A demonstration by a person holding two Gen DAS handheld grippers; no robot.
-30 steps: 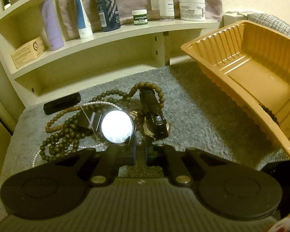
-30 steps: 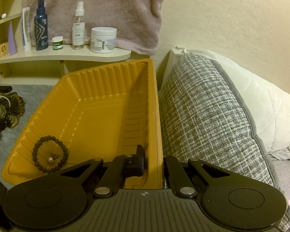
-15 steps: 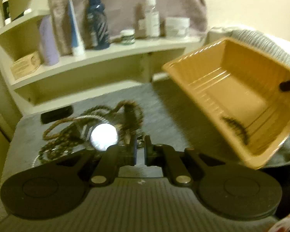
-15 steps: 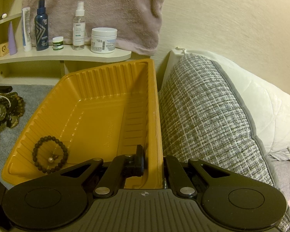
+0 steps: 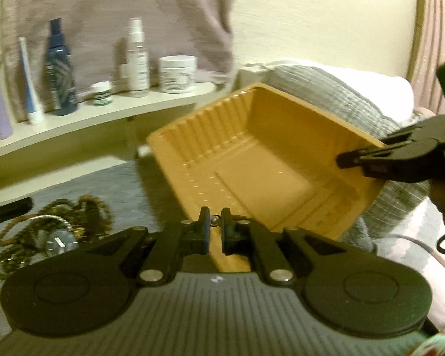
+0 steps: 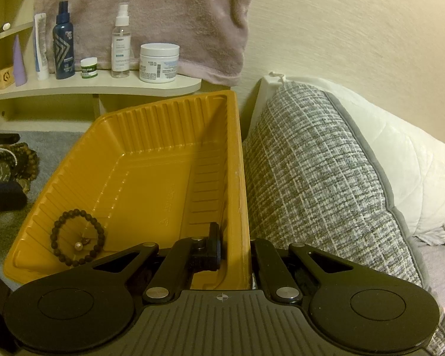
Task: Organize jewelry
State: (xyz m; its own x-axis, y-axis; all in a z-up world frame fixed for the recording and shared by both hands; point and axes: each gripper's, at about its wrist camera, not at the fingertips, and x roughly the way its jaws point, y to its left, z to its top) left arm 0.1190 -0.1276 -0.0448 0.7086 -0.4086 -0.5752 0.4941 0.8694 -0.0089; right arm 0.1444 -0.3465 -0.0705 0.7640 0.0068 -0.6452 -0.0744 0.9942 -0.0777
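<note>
Inside tray [image 6: 151, 160], bracelet [image 6: 78, 238] visible only rightward.

Room was pretty dim, warm yellowish light on a cream textured wall [image 6: 356, 29]. A pale curved shelf [image 6: 103, 84] ran along the back with a mauve towel [image 6: 151, 14] hanging behind it. On it stood a dark blue spray bottle [image 6: 63, 44], a clear spray bottle [image 6: 121, 44] and a white jar [image 6: 159, 62]. Right side had a grey woven pillow [image 6: 320, 172] leaning against a white quilted one [image 6: 406, 160]. Grey carpet-like surface [image 6: 53, 142] lay below.
</note>
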